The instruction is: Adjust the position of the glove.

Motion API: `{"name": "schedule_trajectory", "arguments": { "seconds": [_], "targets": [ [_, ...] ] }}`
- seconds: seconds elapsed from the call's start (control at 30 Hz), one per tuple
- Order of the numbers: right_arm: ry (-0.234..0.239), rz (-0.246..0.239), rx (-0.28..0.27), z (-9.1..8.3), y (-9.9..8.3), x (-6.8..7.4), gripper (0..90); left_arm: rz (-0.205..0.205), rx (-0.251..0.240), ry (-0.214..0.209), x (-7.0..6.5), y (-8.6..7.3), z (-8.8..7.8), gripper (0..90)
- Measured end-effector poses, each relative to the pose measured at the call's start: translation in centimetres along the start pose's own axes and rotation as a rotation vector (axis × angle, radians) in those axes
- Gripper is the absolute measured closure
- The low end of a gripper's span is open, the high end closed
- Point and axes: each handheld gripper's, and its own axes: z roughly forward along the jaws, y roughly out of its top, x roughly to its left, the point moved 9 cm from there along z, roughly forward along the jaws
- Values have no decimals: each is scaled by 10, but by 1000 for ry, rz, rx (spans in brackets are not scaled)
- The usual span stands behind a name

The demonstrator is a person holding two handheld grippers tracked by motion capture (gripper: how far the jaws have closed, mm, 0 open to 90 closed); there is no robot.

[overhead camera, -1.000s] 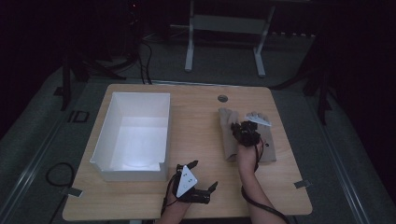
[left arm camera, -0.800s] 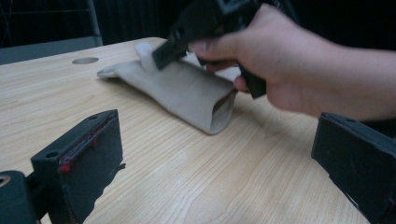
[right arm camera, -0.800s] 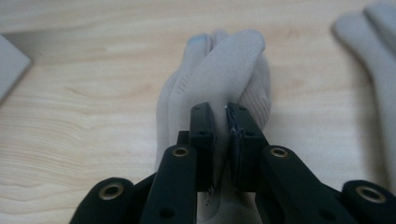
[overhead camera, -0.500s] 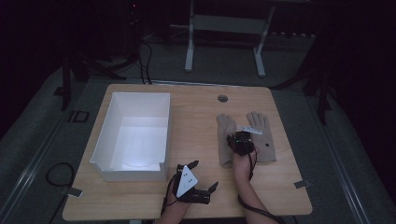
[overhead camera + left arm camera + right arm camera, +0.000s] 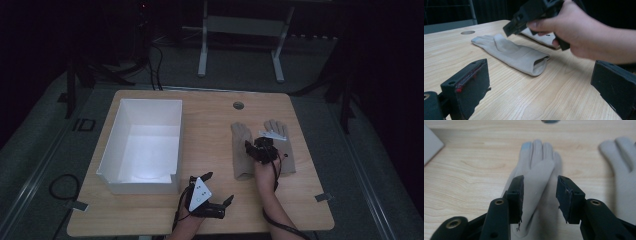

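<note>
1. While a person's two forearms enter from the bottom edge of the high view, a wooden table [image 5: 210,125] fills the middle of the frame under dim light.
2. Left of centre on that table stands a white open box [image 5: 145,142], its interior showing nothing inside.
3. Right of centre lie two beige gloves side by side, fingers pointing toward the top of the frame: the left glove [image 5: 242,150] and the right glove [image 5: 281,145].
4. Over the gap between the gloves hangs the right gripper [image 5: 254,149], held in the person's right hand [image 5: 264,167].
5. Seen along its own view, the right gripper [image 5: 539,195] has its jaws spread, one on each side of the left glove [image 5: 537,177], with a visible gap between the pads and the fabric.
6. At the right edge of that same view lies the right glove [image 5: 624,167], apart from the jaws.
7. Near the bottom centre of the high view, the left gripper [image 5: 217,192] sits low over bare wood close to the table's front edge, below the box's lower right corner.
8. Its own view shows the left gripper [image 5: 541,82] with jaws wide apart and nothing between them, the left glove [image 5: 511,53] lying flat beyond, cuff opening toward the camera.
9. A round hole [image 5: 238,105] marks the tabletop above the gloves.
</note>
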Motion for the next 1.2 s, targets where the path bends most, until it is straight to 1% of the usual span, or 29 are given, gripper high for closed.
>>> {"name": "schedule_trajectory", "arguments": {
  "seconds": [0.1,0.2,0.27,0.3,0.37,0.4,0.5,0.53,0.57,0.63,0.7,0.73,0.77,0.8,0.9,0.93,0.97,1.0,1.03,1.07,1.13,1.2],
  "targets": [
    [-1,-19,-25,-8,9,-7,563,0,1,1,0,0,0,24],
    [22,-44,-55,-17,20,-15,560,0,1,1,0,0,0,24],
    [15,-68,-60,-21,25,-23,563,-1,1,1,0,0,0,24],
    [25,-73,-64,-23,27,-25,565,-1,1,1,0,0,0,24],
    [21,-91,-67,-27,31,-34,565,-2,1,1,0,0,0,24],
    [30,-96,-69,-28,33,-38,564,-2,0,1,0,0,0,24],
    [29,-116,-61,-32,36,-48,562,-5,-1,1,0,0,0,24],
    [44,-126,-56,-33,36,-52,562,-7,-2,2,0,0,0,24],
    [41,-136,-58,-34,37,-55,563,-6,-2,2,0,0,0,24],
    [71,-157,-58,-36,38,-59,563,-5,-1,2,0,0,0,24],
    [76,-183,-45,-37,36,-65,564,-6,-1,3,0,0,0,24],
    [76,-183,-45,-37,36,-65,564,-6,-1,3,0,0,0,24],
    [84,-195,-40,-38,35,-67,564,-6,-1,3,0,0,0,24],
    [89,-200,-34,-41,33,-77,562,-3,-1,5,0,0,0,24],
    [84,-191,-20,-42,31,-92,562,-3,-3,5,0,0,0,24],
    [86,-199,-12,-41,29,-96,559,-4,-3,4,0,0,0,24],
    [86,-199,-12,-41,29,-96,559,-4,-3,4,0,0,0,24],
    [71,-207,-9,-41,29,-101,558,-6,-3,7,1,0,0,24],
    [49,-219,5,-41,28,-109,546,-7,-2,8,1,0,0,24],
    [25,-224,5,-41,28,-114,549,-7,-2,9,1,0,0,24],
    [35,-216,21,-40,26,-120,537,-5,-3,10,1,0,0,24],
    [30,-213,31,-37,25,-125,536,-5,-2,12,1,0,0,24]
  ]
}}
